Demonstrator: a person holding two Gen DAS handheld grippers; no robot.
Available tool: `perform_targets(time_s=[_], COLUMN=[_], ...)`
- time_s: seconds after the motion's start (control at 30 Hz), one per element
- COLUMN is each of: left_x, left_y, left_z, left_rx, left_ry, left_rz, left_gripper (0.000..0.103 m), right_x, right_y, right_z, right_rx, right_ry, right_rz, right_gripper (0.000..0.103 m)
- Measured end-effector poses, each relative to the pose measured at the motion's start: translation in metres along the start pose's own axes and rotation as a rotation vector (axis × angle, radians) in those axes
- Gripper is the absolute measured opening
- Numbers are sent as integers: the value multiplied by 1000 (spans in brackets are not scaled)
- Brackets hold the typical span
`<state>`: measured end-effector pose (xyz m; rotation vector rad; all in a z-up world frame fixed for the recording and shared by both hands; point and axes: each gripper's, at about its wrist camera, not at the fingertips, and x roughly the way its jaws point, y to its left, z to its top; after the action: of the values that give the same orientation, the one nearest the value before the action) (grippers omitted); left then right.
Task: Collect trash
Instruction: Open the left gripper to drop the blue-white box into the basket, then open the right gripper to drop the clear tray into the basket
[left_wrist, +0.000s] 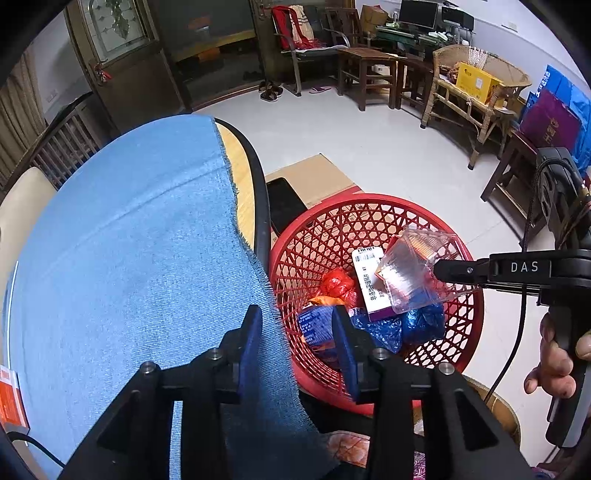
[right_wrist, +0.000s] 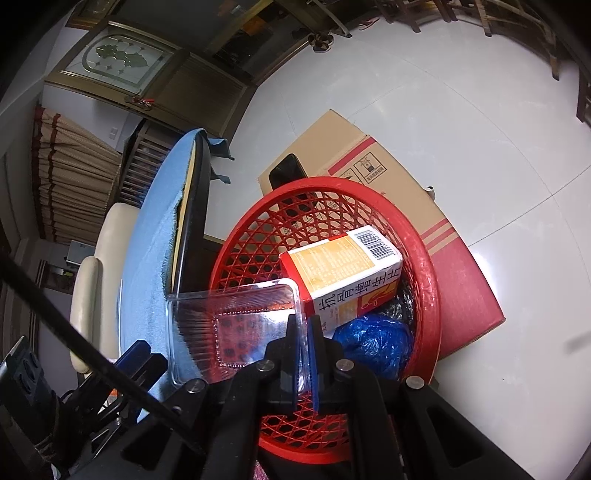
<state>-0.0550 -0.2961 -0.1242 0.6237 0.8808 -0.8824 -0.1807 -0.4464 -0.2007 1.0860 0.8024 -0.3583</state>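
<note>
The right tool (right_wrist: 303, 325) clamps a clear plastic tray (right_wrist: 236, 325) over the red basket (right_wrist: 424, 266). The left tool (left_wrist: 297, 317) hangs spread and empty above the bench (left_wrist: 129, 240) edge.

The round red plastic lattice basket (left_wrist: 376, 210) sits at three o'clock of the blue-cloth-covered round table (left_wrist: 129, 240). A brown cardboard box (right_wrist: 388, 162) lies behind it at twelve o'clock. Inside lie a printed carton (right_wrist: 343, 273) and, at six o'clock of it, a crumpled blue plastic bag (right_wrist: 373, 343).
</note>
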Motion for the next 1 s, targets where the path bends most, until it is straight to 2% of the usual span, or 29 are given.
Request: perform_targets(time_s=[0.2, 0.33, 1.0], left_x=[0, -3, -5], left_y=[2, 5, 17], left_z=[-2, -4, -11], left_rx=[-5, -10, -46], left_ry=[5, -8, 1], left_rz=[11, 27, 40], left_gripper=[44, 55, 58], right_x=[-2, -5, -18], right_y=[0, 3, 17], right_z=[1, 1, 3], right_rx=[5, 1, -31], right_ry=[-4, -14, -80], right_rz=[17, 32, 150], right_gripper=[7, 7, 8])
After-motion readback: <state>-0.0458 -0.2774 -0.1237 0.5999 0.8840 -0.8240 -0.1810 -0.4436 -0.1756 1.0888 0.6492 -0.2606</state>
